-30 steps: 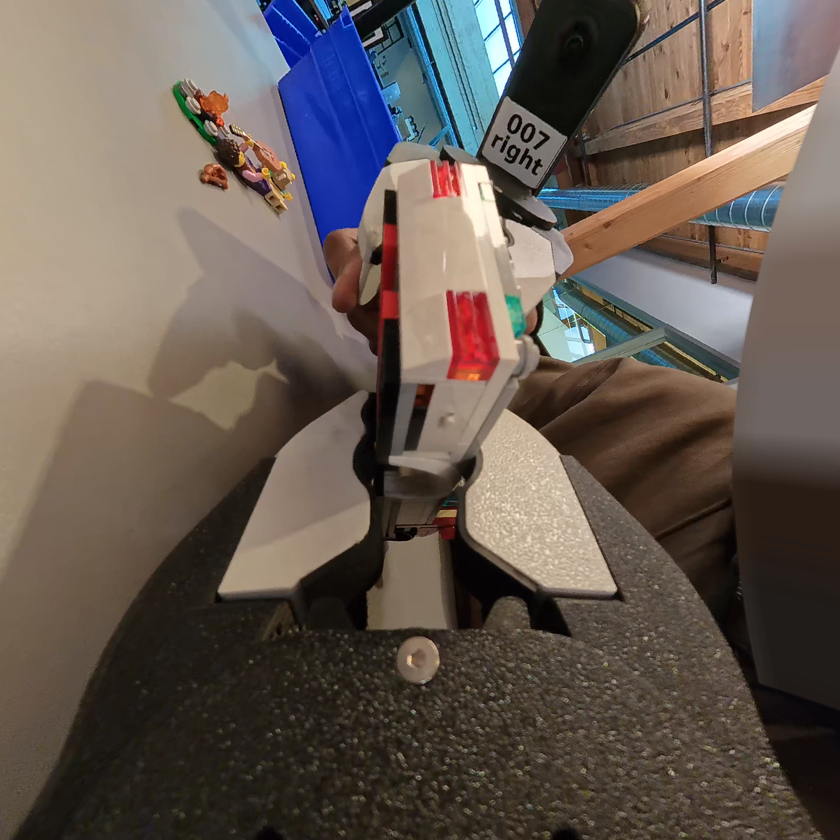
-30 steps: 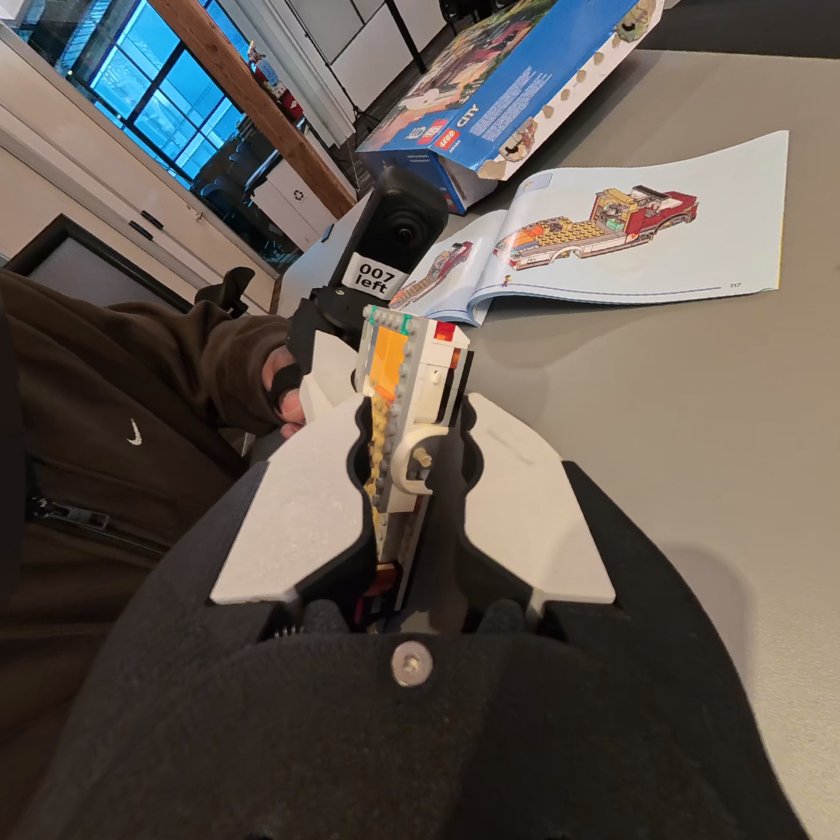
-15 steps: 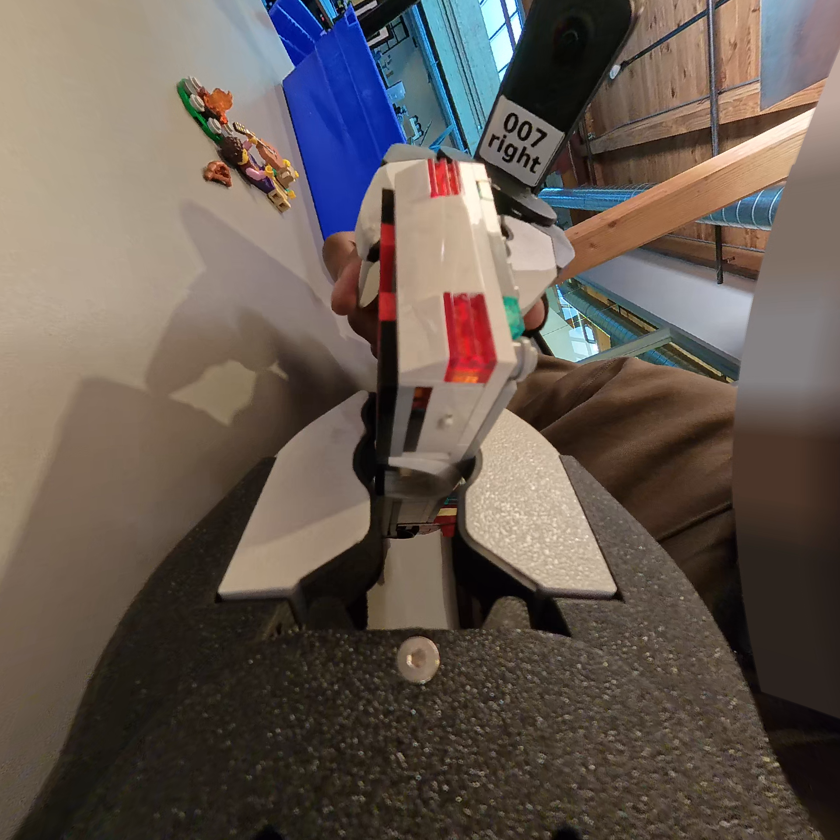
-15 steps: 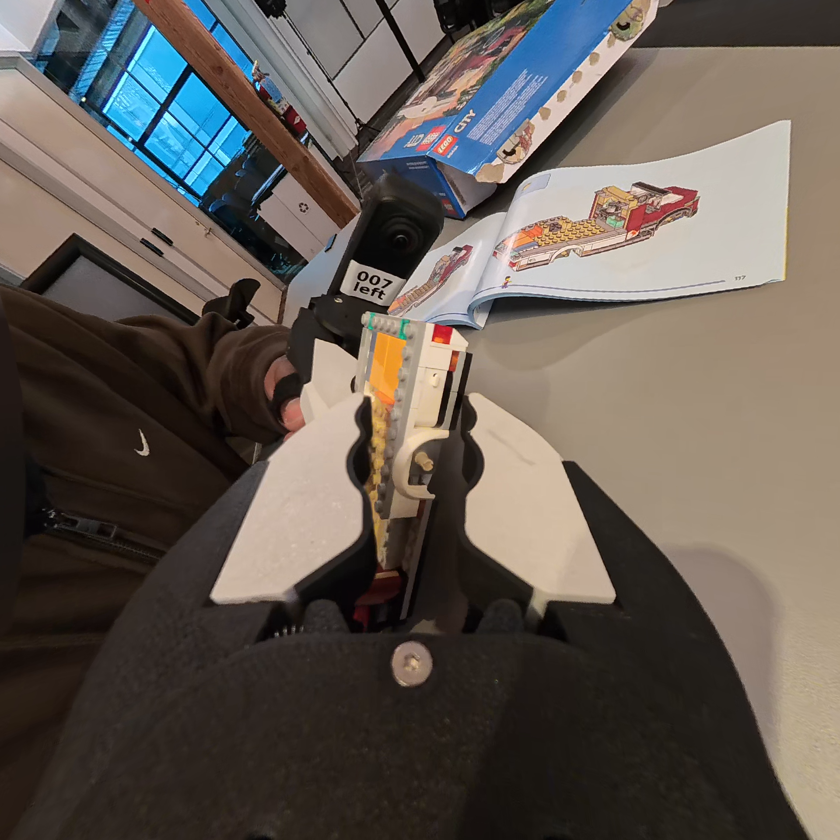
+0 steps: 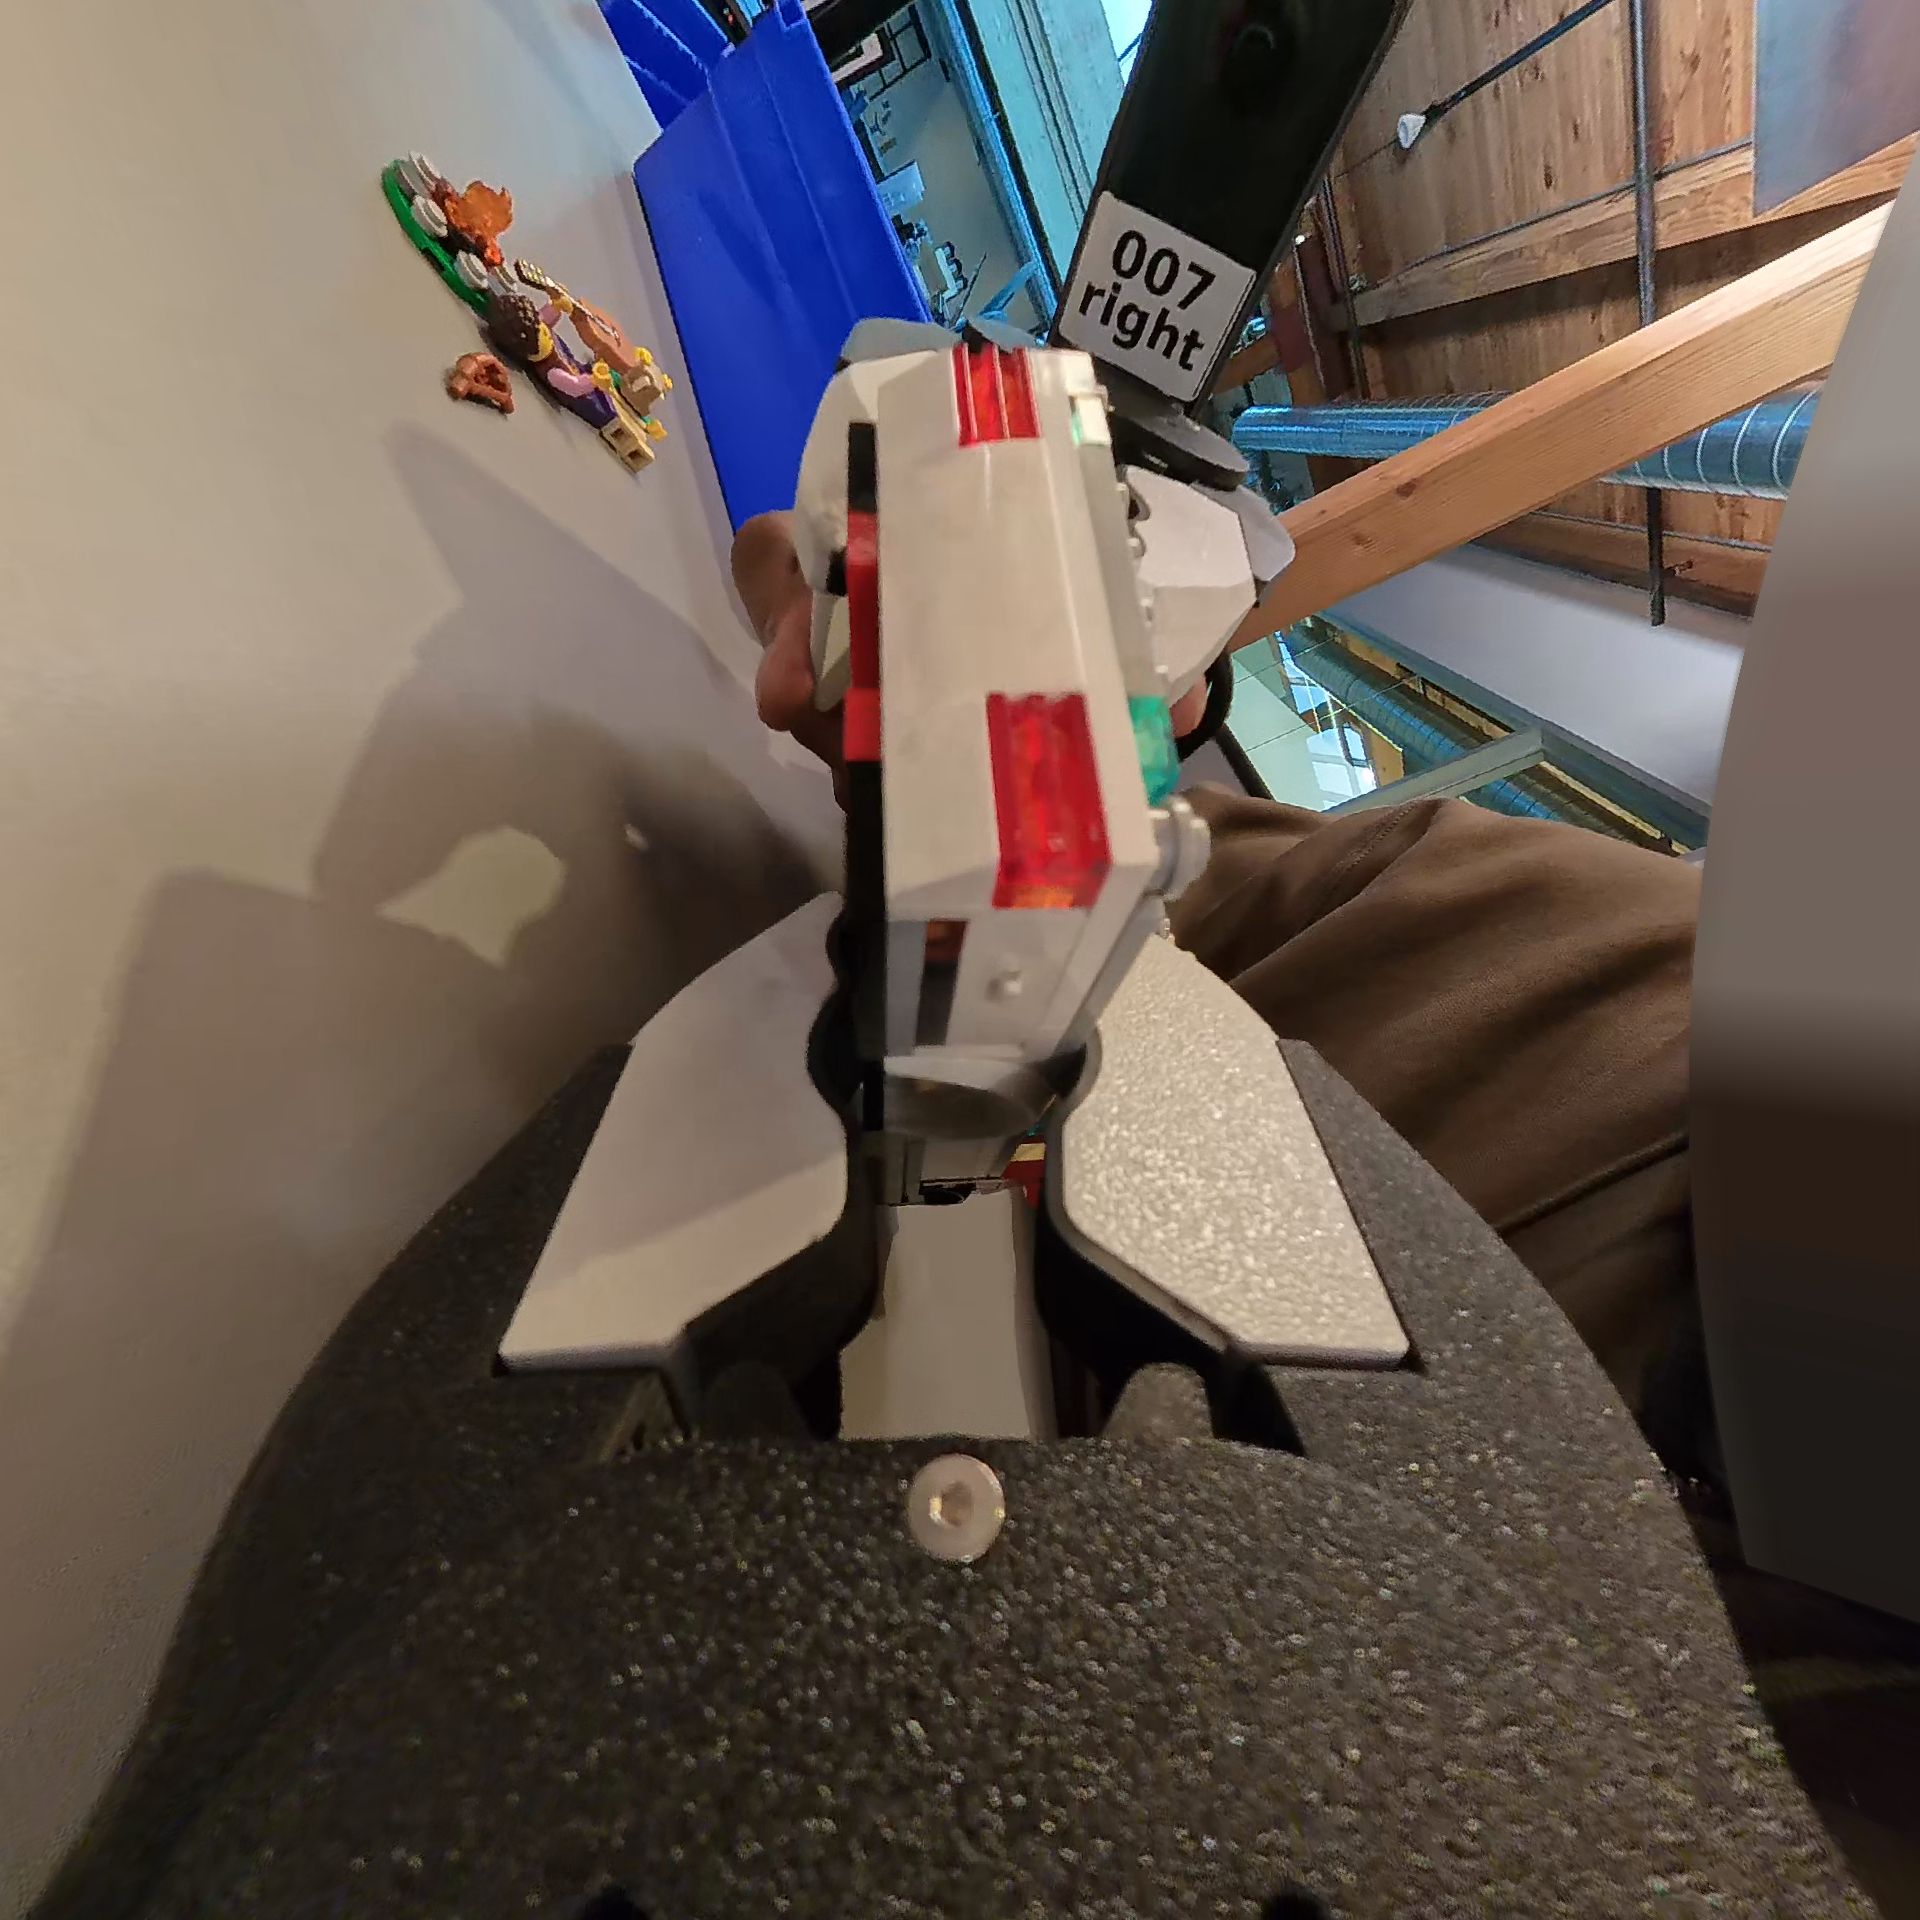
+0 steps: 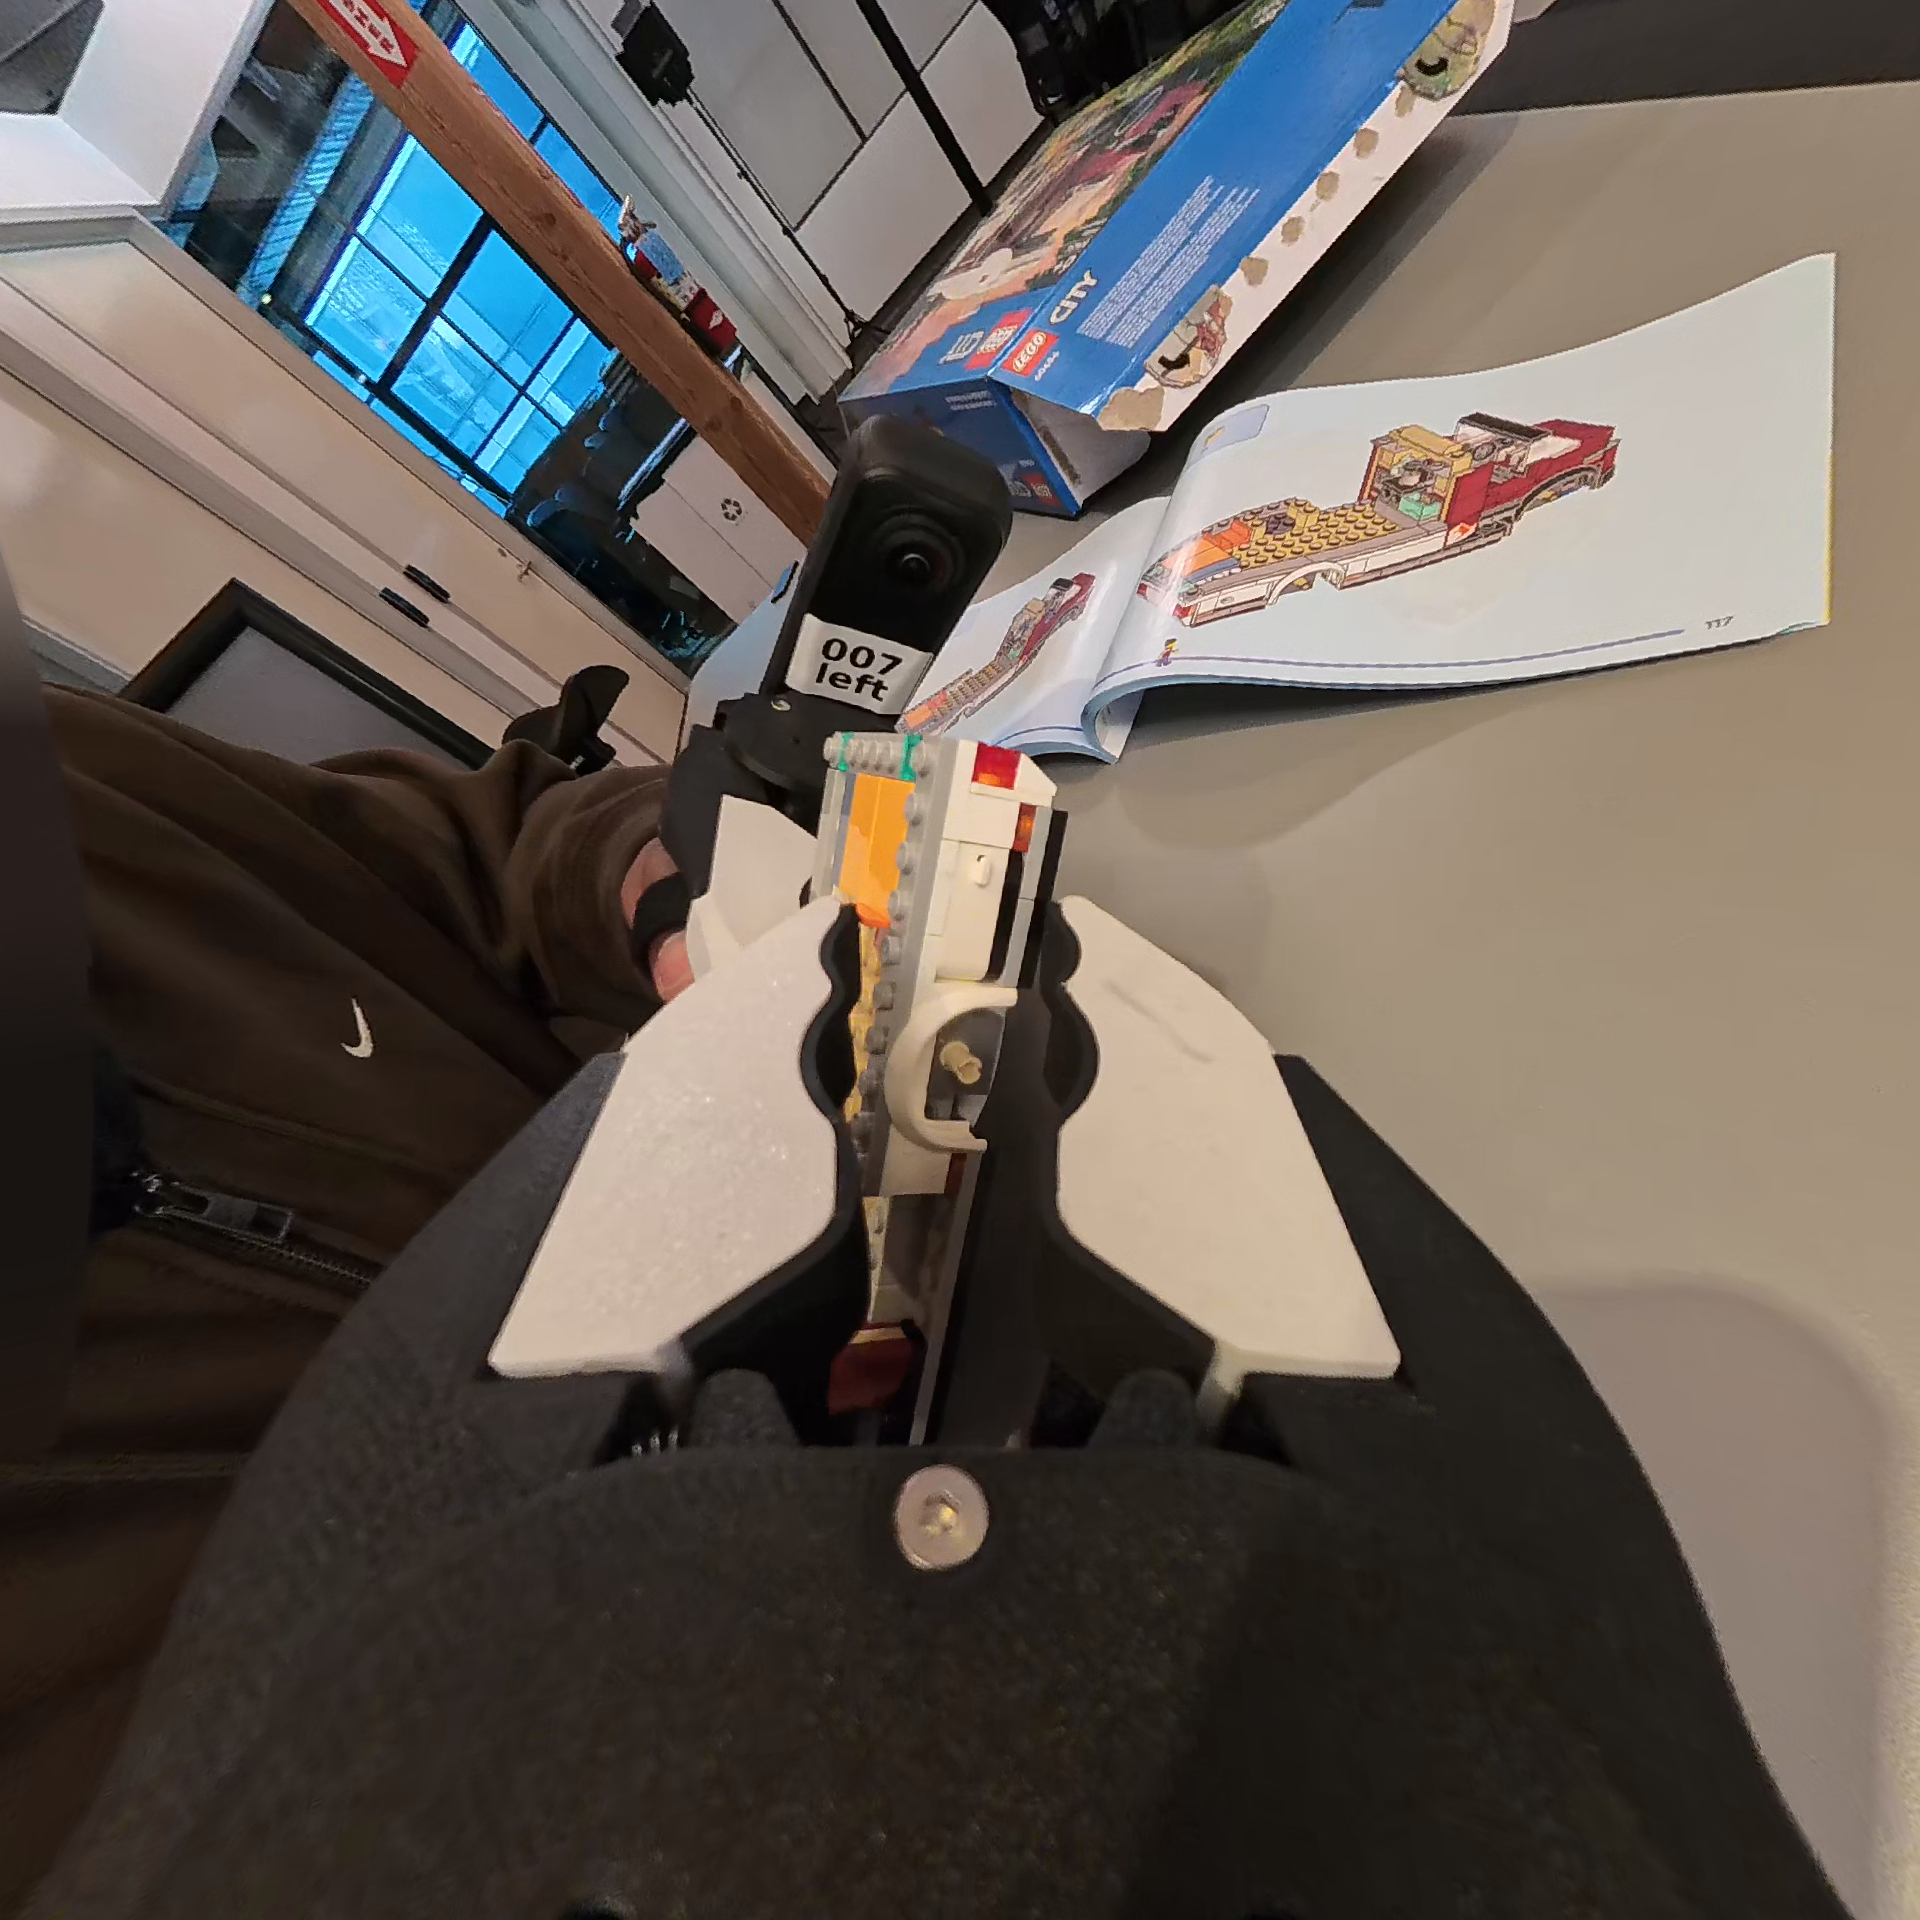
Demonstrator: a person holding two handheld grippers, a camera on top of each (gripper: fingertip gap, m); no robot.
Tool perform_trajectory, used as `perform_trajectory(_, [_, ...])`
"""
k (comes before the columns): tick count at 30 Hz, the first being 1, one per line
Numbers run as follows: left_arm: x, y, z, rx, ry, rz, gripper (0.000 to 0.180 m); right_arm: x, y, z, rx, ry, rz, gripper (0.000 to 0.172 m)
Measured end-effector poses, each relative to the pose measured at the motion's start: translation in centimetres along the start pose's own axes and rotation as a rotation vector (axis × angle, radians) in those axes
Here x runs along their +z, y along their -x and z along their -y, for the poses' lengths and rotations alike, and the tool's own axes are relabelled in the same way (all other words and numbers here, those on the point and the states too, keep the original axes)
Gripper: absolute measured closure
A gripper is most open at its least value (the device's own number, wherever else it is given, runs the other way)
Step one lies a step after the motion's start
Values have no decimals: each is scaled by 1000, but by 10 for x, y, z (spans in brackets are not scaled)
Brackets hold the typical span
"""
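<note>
Left gripper [image 5: 951,1049]: pinching white toy-brick truck body [image 5: 997,665].
Right gripper [image 6: 935,997]: clamped on its opposite end.
Handling: squeeze evenly, avoid twisting.

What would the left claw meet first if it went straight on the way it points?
Probably the right claw, which grips the far end of the same white brick model the left claw holds; depth is uncertain.
</note>
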State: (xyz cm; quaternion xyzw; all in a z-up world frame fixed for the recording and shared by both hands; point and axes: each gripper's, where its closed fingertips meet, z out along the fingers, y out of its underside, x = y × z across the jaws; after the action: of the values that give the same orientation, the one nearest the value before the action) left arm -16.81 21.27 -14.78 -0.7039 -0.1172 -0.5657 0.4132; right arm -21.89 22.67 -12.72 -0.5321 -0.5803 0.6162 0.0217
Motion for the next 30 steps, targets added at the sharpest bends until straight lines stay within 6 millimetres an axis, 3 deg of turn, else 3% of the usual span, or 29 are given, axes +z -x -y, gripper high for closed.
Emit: perform_trajectory(30, [-2, 1, 4, -33, -28, -12, 148, 1, -1, 2, 18, -25, 11, 138])
